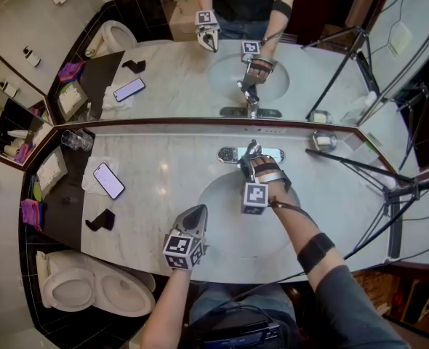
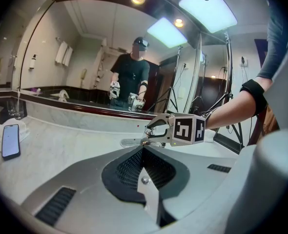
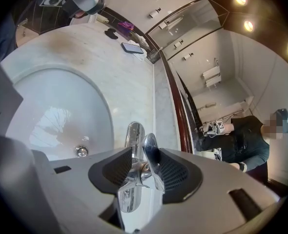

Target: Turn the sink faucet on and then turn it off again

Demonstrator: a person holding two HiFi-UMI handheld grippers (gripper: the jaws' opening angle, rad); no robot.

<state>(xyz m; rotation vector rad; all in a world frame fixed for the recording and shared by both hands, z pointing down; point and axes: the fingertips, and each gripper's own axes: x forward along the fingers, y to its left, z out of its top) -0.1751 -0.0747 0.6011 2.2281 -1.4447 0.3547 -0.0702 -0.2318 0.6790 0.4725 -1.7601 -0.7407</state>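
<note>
The chrome faucet (image 1: 252,150) stands at the back of the white oval sink (image 1: 222,217). My right gripper (image 1: 252,161) reaches down over it. In the right gripper view the lever handle (image 3: 150,152) lies between the two pads, close against the right pad, with a gap on the left side; the jaws stand open around it. The spout (image 3: 133,135) points toward the drain (image 3: 81,151). No running water shows. My left gripper (image 1: 198,214) hovers at the sink's front rim, shut and holding nothing. In the left gripper view its jaws (image 2: 144,152) point toward the right gripper (image 2: 156,130).
A phone (image 1: 108,180) on a white cloth and a black object (image 1: 100,220) lie on the marble counter at the left. A glass (image 1: 76,140) stands by the mirror and a soap dish (image 1: 322,140) to the faucet's right. A tripod (image 1: 389,187) stands at the right, a toilet (image 1: 91,286) lower left.
</note>
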